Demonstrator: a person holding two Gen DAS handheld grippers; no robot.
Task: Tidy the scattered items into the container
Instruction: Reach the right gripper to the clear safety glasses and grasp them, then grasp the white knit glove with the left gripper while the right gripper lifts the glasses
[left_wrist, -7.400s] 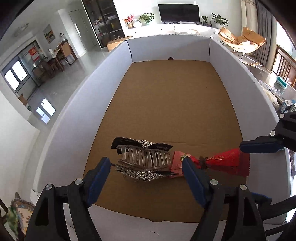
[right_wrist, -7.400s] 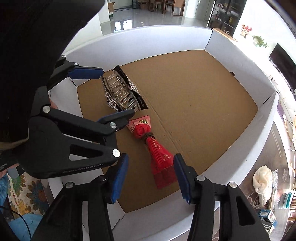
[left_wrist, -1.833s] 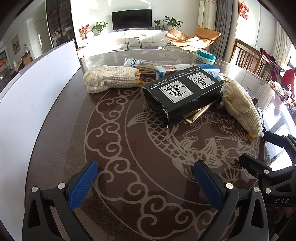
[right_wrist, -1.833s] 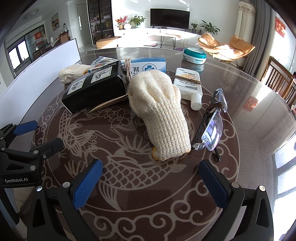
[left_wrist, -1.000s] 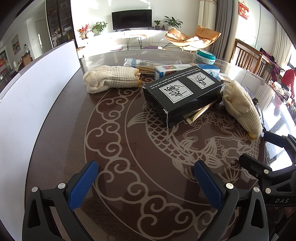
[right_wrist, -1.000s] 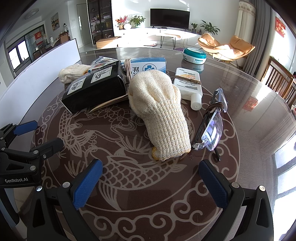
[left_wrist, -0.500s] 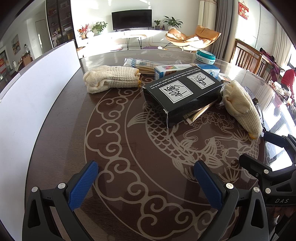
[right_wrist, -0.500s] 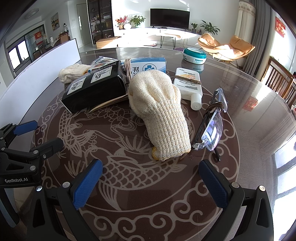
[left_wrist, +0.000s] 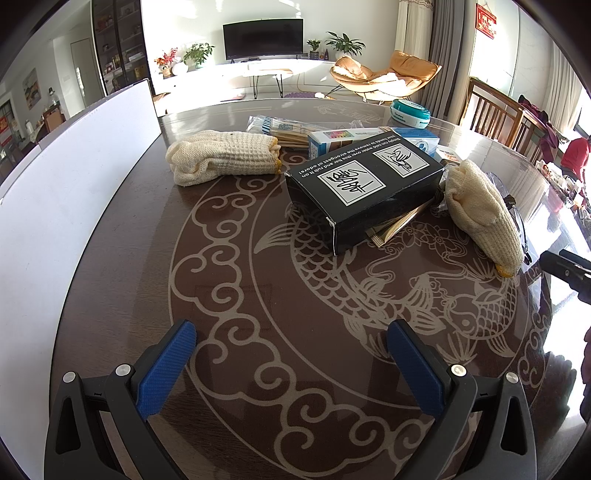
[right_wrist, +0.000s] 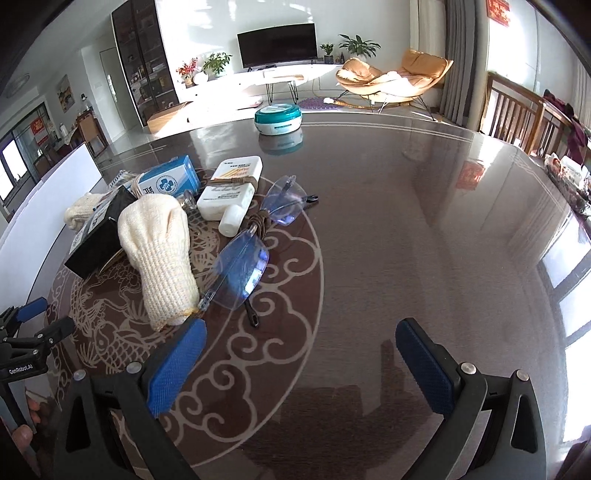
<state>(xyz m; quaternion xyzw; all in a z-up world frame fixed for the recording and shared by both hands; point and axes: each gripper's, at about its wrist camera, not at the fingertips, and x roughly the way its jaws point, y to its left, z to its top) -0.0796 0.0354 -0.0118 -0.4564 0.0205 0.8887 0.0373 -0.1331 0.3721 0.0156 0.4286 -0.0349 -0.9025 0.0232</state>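
Observation:
Scattered items lie on the dark patterned table (left_wrist: 229, 295). A black box (left_wrist: 364, 192) sits in the middle, also in the right wrist view (right_wrist: 101, 236). One cream knit glove (left_wrist: 221, 157) lies far left, another (left_wrist: 484, 218) lies right, seen closer in the right wrist view (right_wrist: 159, 254). Clear glasses (right_wrist: 251, 254), a white bottle (right_wrist: 231, 197) and a blue-white box (right_wrist: 170, 181) lie beyond. The white container wall (left_wrist: 62, 192) stands at the left. My left gripper (left_wrist: 291, 365) is open and empty. My right gripper (right_wrist: 301, 365) is open and empty, its left finger near the glove's cuff.
A teal round tin (right_wrist: 279, 118) stands at the far side of the table. A packet of sticks (left_wrist: 280, 129) lies behind the far glove. Wooden chairs (right_wrist: 517, 114) stand at the right edge. The left gripper's body (right_wrist: 26, 347) shows at the right wrist view's left edge.
My right gripper has swung to the right, so the glove and glasses now sit left of its fingers. The left gripper has not moved.

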